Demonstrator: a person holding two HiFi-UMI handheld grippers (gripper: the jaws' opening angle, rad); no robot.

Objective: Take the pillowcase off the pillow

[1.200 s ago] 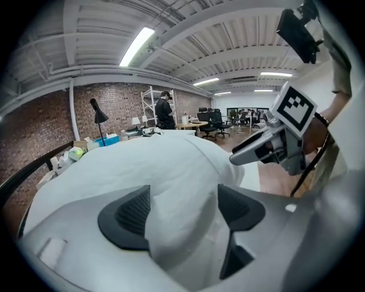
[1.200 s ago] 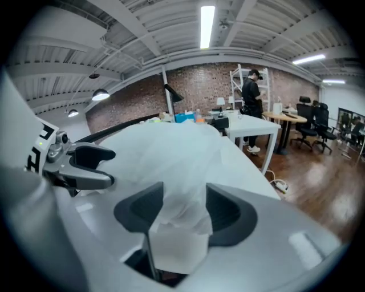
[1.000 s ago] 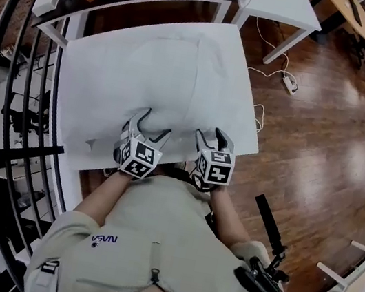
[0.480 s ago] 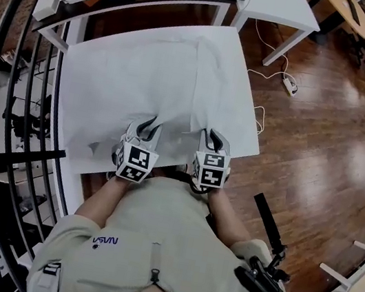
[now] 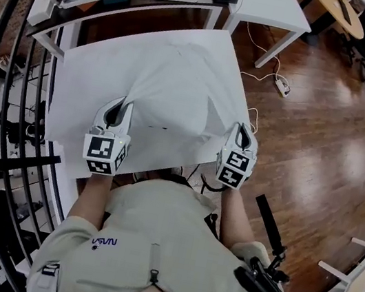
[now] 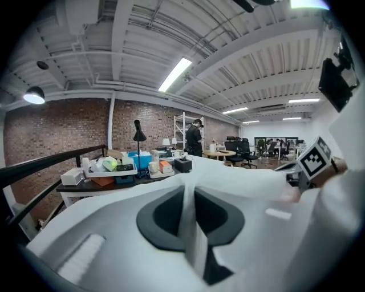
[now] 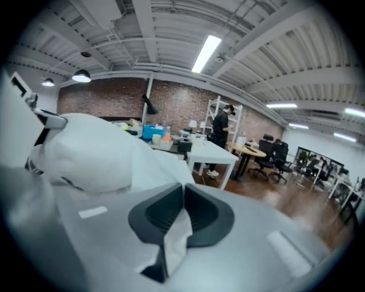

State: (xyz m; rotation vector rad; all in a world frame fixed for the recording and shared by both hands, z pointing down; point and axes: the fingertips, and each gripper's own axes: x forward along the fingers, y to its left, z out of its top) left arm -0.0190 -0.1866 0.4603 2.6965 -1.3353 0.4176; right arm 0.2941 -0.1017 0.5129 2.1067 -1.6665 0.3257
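- While both grippers pinch its near edge, the pillowcase [image 5: 177, 95] lies on the white table [image 5: 74, 84] with the pillow hidden inside it. The cloth rises in a tent toward each grip.
- The left gripper [image 5: 125, 106] has just been closing its jaws, which stand almost together on a thin fold of the white cloth. The right gripper [image 5: 244, 129] has just closed likewise on the other near corner.
- Holding the two corners well apart probably keeps the edge taut, so the case can be drawn off toward the person.
- Only the head view shows this spread and the stretched edge between the grippers.
- Only the gripper views show the pinch itself, with cloth squeezed between the dark pads [image 6: 214, 214] and [image 7: 199, 214]. They also show the cluttered side table [image 6: 114, 171] beyond.
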